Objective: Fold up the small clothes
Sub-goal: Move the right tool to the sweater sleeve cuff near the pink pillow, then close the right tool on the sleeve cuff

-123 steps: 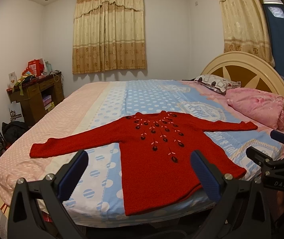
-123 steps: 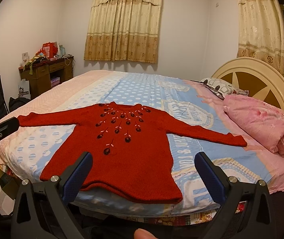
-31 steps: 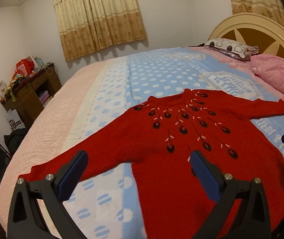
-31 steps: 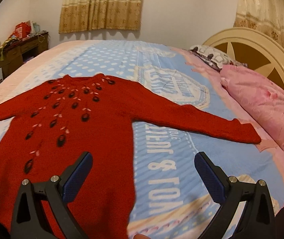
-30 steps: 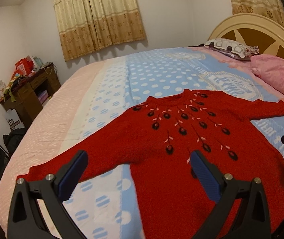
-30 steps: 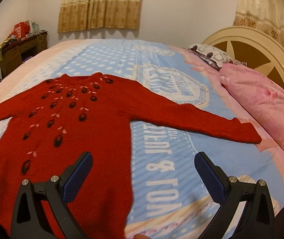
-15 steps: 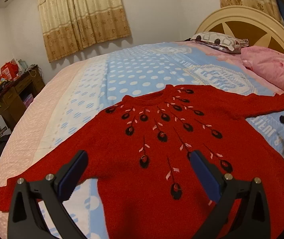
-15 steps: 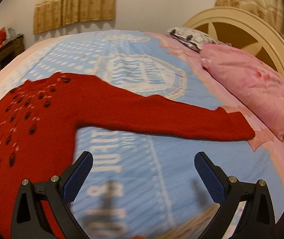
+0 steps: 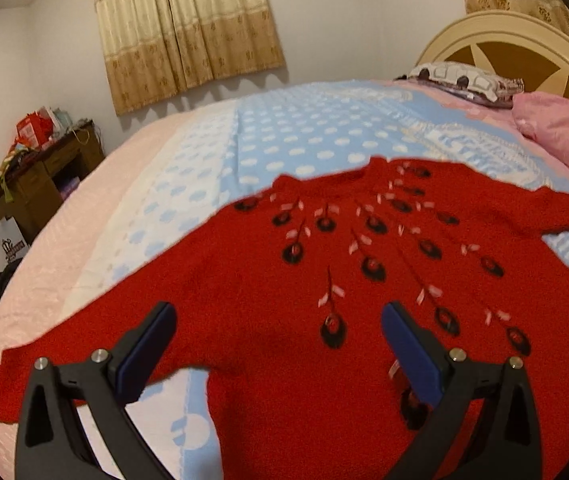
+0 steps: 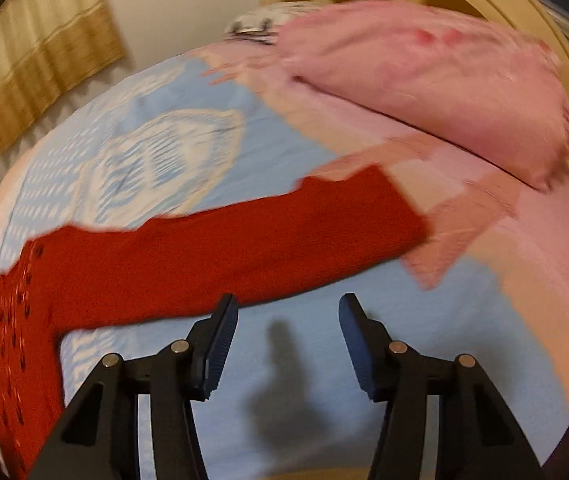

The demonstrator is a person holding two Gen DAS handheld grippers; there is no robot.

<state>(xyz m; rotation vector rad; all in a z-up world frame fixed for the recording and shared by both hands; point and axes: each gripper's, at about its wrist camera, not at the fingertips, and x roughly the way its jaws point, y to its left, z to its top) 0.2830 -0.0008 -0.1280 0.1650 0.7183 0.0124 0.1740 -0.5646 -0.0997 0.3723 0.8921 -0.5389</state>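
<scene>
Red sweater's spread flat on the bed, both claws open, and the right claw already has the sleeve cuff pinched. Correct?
Not quite. In the right wrist view the right claw is open and holds nothing: the sleeve of the red sweater lies on the bed just ahead of its fingertips. The rest stands: the sweater is spread flat, and the left claw is open above it.

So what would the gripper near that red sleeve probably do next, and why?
Probably ease the right gripper forward and down onto the sleeve of the red sweater, then close. Its jaws stand open with nothing between them, just short of the sleeve's near edge, and the sweater lies flat and unfolded on the bed.
</scene>
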